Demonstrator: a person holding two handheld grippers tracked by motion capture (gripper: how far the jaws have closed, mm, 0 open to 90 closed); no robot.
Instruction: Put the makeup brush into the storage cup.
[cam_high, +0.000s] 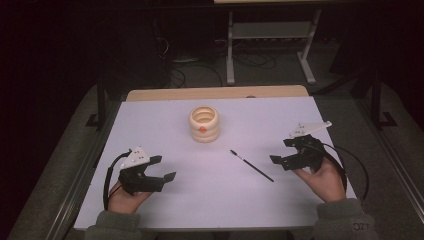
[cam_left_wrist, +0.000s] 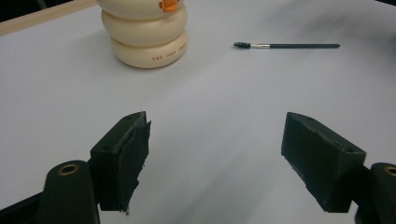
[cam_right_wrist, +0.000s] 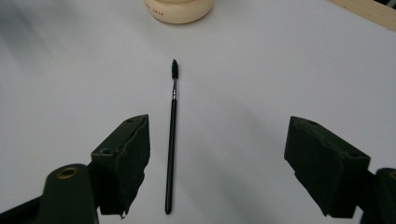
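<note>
A thin black brush (cam_high: 251, 165) with a small bristle head lies flat on the white table (cam_high: 150, 120), right of centre. A cream, ringed holder (cam_high: 204, 124) with an orange spot stands upright behind it, mid-table. My right gripper (cam_high: 280, 150) hovers just right of the brush, open. In the right gripper view the brush (cam_right_wrist: 172, 135) lies on the table between the jaws, close to the left one, and no pad touches it. The right gripper (cam_right_wrist: 217, 135) points toward the holder (cam_right_wrist: 180, 11). My left gripper (cam_high: 165, 167) rests open at the front left, empty; in the left gripper view it (cam_left_wrist: 217, 135) faces the holder (cam_left_wrist: 147, 42) and brush (cam_left_wrist: 289, 45).
A wooden strip (cam_high: 215, 93) runs along the table's far edge. Beyond it are a dark floor with cables and a metal stand (cam_high: 270, 45). Cables trail from both grippers near the front edge.
</note>
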